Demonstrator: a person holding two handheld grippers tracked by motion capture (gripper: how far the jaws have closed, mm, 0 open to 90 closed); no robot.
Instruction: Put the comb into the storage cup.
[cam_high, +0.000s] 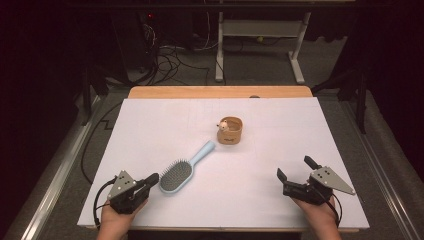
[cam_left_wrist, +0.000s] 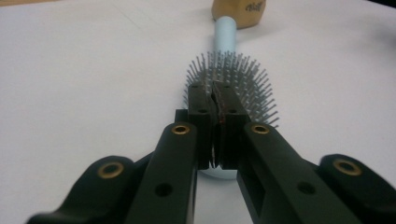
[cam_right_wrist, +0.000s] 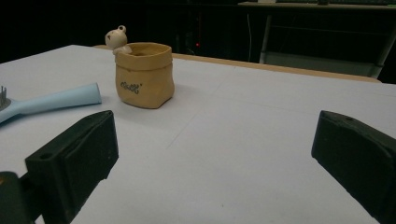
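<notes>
A light-blue hairbrush (cam_high: 186, 168) lies bristles-up and slantwise on the white table sheet (cam_high: 290, 120), with its handle toward a small tan pot (cam_high: 230, 132). A little bear figure (cam_high: 224, 123) peeks out of the pot. My left gripper (cam_high: 153, 178) is at the front left, shut with nothing between its jaws, its tips right at the near end of the brush head. In the left gripper view the closed tips (cam_left_wrist: 217, 95) stand over the bristled head (cam_left_wrist: 247, 81). My right gripper (cam_high: 296, 168) rests at the front right, open and holding nothing. In the right gripper view the open jaws (cam_right_wrist: 215, 135) face the pot (cam_right_wrist: 144, 77) and the handle (cam_right_wrist: 51, 101).
The wooden table edge (cam_high: 220, 92) shows beyond the sheet. Behind it stand a white desk frame (cam_high: 260, 45) and loose cables (cam_high: 175, 60) on the floor. Bare sheet lies between the two grippers and to the right of the pot.
</notes>
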